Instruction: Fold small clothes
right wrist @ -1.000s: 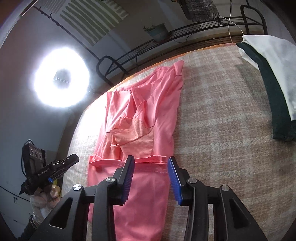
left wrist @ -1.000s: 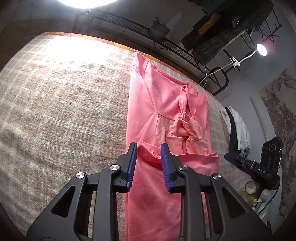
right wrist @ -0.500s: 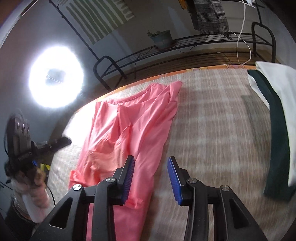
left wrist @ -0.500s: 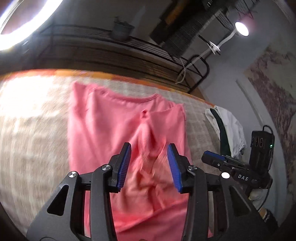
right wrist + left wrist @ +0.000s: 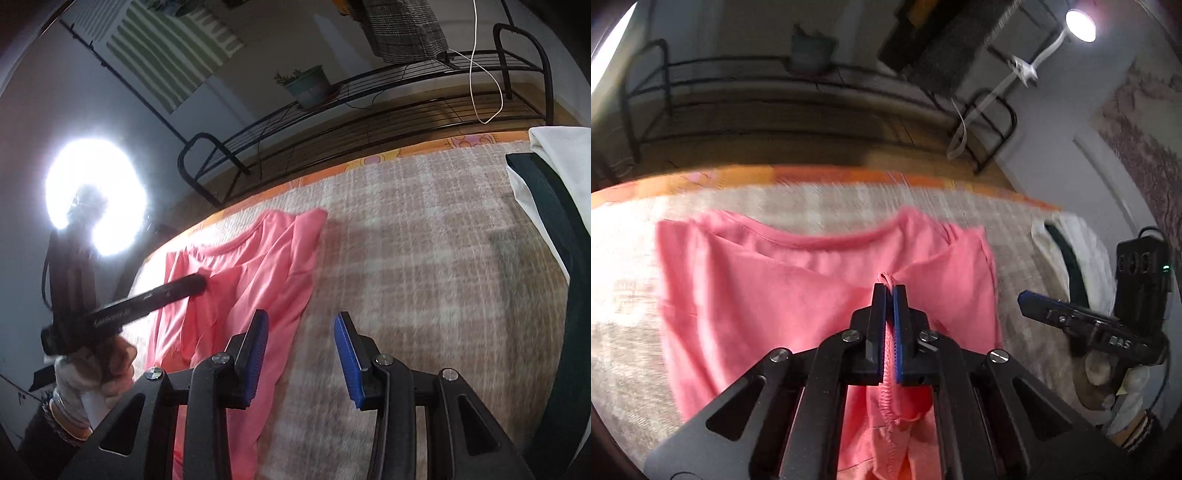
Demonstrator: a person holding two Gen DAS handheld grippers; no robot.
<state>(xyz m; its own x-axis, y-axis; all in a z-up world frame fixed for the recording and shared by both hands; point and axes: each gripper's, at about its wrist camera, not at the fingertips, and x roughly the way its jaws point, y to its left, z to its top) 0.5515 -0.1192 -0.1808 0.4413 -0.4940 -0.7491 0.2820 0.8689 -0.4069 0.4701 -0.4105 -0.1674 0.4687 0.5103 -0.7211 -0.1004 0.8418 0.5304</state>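
A pink shirt [image 5: 768, 295] lies spread on the checked beige blanket [image 5: 624, 350], its neckline toward the far edge. My left gripper [image 5: 889, 291] is shut on a hemmed fold of the pink shirt near its middle, with cloth bunched between the blue pads. In the right wrist view the same shirt [image 5: 266, 273] lies left of centre, and the left gripper [image 5: 201, 286] shows pinching it. My right gripper [image 5: 301, 321] is open and empty, above the shirt's right edge and the blanket [image 5: 424, 258].
Folded white and dark green clothes [image 5: 554, 192] are stacked at the blanket's right side, also in the left wrist view [image 5: 1071, 258]. A black metal rack [image 5: 369, 99] with a potted plant stands beyond the far edge. A ring light [image 5: 96, 192] shines at left.
My left gripper has moved forward over the shirt and shut on a fold of it. My right gripper has stayed open and shifted right, off the shirt.
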